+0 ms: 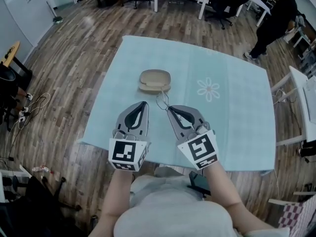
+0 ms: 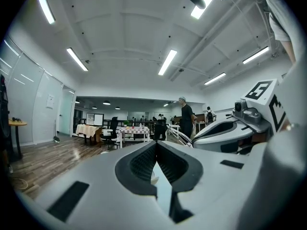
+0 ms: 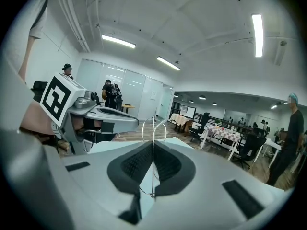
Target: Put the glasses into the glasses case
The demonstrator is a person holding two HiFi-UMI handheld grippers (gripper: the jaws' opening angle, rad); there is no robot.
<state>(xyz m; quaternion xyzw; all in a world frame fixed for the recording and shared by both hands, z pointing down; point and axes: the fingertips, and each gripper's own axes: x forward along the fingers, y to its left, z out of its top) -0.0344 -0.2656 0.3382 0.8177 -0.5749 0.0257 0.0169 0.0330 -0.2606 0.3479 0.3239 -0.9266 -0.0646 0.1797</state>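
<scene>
– Where are the glasses?
– Thin wire glasses (image 1: pixel 162 100), pinched in the right gripper (image 1: pixel 170 109), its ribbed jaws clamped tight, at six o'clock of the rounded beige case (image 1: pixel 154 80).
– The left gripper (image 1: pixel 144 104)?
– Jaws pressed together, empty, at seven o'clock, above the smooth pale-blue tablecloth (image 1: pixel 232 122).

Left forearm (image 1: pixel 117 191) and right forearm (image 1: pixel 224 184) reaching forward side by side, left gripper (image 1: pixel 144 103) jaws closed together, empty, right gripper (image 1: pixel 169 108) angled inward, jaws pinched on thin wire glasses (image 1: pixel 162 99)
</scene>
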